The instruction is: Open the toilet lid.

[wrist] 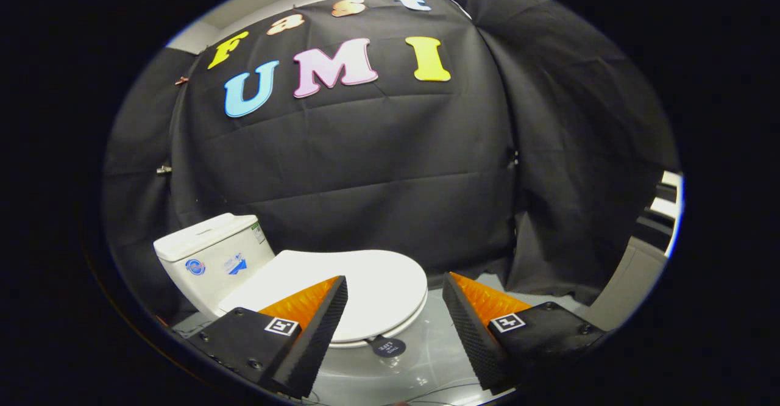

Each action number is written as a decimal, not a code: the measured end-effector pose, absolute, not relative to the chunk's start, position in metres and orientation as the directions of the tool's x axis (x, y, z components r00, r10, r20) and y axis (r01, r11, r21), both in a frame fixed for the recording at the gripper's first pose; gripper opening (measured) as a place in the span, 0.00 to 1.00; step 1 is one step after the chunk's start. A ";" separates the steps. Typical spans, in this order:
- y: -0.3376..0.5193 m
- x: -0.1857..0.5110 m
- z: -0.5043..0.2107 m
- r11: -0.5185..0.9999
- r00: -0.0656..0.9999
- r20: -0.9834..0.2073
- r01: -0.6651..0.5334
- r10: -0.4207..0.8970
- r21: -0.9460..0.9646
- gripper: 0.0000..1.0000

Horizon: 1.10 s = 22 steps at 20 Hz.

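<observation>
Cistern (pixel 210 259), at far left: a white ceramic tank standing against the black cloth wall (pixel 378 162), its flat cover on.

Toilet lid (pixel 341 287), centre-left: down flat over the bowl, hinged at the cistern end, with its rounded free edge toward the gripper. It lies ahead of the fingers and slightly to the left of the gap, so that one finger overlaps its near left part in this view; whether that finger touches it cannot be told. A small dark tab (pixel 387 346) projects from under the front rim (it carries lettering, too small to matter here).

Gripper (pixel 395 290), lower centre: fingers spread wide apart, nothing between them, nothing held.

Floor (pixel 426 363), between and below the fingers: a pale glossy sheet, with thin cables at the near edge.

Handling, as a judgement: the lid looks to be a rigid moulded plastic shell, light, smooth and probably slippery, turning freely on its hinge. The best hold appears to be the front rim or the dark tab, farthest from the hinge, where least lift is needed. A hard pinch seems unnecessary; a finger hooked under the lip should suffice.
</observation>
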<state>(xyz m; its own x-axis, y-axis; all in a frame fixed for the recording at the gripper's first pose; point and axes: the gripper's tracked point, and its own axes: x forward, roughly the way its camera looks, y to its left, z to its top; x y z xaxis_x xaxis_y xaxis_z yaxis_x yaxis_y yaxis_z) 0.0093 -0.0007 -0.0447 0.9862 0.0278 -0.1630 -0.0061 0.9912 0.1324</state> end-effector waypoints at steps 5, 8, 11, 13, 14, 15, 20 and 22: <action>-0.007 0.033 -0.050 0.987 0.977 -0.215 0.020 0.016 0.161 0.98; -0.010 0.038 -0.070 0.981 0.962 -0.272 0.031 0.022 0.190 0.98; -0.012 0.036 -0.105 0.968 0.939 -0.344 0.075 0.013 0.241 0.99; -0.008 0.032 -0.130 0.954 0.920 -0.391 0.092 0.028 0.284 0.99; -0.002 0.028 -0.142 0.944 0.908 -0.416 0.096 0.047 0.315 0.99; -0.001 0.025 -0.151 0.935 0.901 -0.431 0.104 0.056 0.339 0.99; -0.003 0.015 -0.178 0.831 0.875 -0.470 0.170 0.120 0.530 0.95; 0.004 0.015 -0.185 0.739 0.864 -0.472 0.200 0.177 0.643 0.95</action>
